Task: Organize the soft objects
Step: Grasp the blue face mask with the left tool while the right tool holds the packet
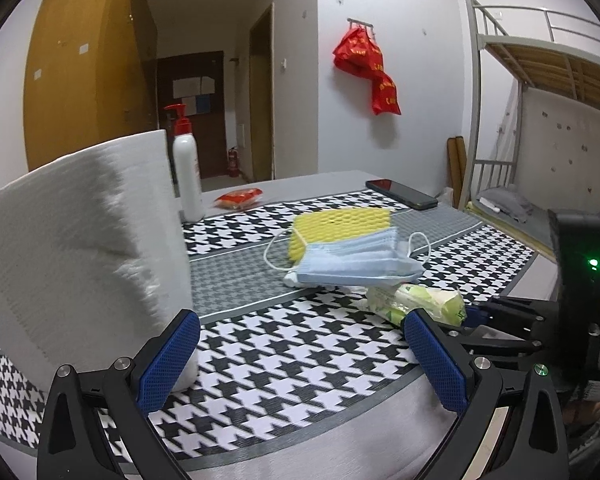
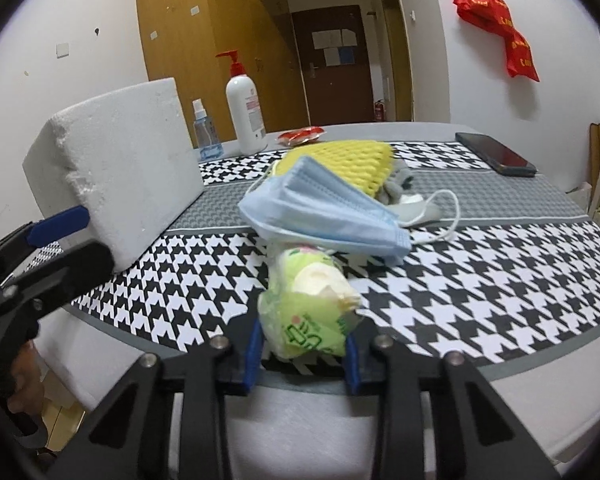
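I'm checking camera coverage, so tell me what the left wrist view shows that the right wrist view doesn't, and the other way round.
Only the left wrist view: the bunk bed and the open left gripper beside the foam block.

Only the right wrist view: the small spray bottle and the right gripper shut on the tissue pack.

Both: foam block, tissue pack, mask, yellow net, pump bottle, phone, red bag.

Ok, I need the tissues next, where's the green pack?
Right wrist view: green tissue pack sits clamped in the right gripper, just before the blue mask.
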`<state>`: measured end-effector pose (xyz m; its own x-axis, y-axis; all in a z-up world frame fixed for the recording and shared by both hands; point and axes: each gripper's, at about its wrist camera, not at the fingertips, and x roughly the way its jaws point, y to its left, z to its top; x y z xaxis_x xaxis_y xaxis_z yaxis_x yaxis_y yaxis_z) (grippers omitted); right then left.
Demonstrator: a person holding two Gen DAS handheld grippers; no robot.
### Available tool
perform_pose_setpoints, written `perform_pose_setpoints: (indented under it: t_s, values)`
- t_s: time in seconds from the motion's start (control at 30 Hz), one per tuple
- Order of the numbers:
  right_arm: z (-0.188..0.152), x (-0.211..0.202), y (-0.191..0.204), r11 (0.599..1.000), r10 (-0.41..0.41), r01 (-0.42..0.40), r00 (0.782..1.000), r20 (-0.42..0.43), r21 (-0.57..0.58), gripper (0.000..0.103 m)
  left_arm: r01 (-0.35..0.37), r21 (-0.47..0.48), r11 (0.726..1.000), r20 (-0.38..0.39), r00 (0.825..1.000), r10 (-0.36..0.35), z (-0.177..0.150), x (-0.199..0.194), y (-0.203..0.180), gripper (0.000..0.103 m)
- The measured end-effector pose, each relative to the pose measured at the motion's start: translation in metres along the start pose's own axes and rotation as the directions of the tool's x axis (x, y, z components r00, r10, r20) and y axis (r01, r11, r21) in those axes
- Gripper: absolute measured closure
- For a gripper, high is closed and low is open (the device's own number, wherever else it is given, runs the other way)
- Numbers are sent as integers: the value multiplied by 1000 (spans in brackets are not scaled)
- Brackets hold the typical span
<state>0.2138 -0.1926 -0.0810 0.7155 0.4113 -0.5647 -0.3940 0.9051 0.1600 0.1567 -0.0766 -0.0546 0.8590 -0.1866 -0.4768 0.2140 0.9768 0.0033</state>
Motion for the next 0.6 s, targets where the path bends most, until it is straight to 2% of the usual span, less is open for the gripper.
perform_pose_setpoints:
  t_s: [0.23, 0.6]
  values:
    - [-4, -15, -16, 1000, -21, 20, 1000, 18, 17, 69, 27, 32, 999, -20, 999, -26, 13, 18, -17, 1]
    - [-13, -26, -38, 998, -53, 52, 998, 18, 44, 69, 64, 125, 990, -124, 991, -49, 22, 59, -46, 1]
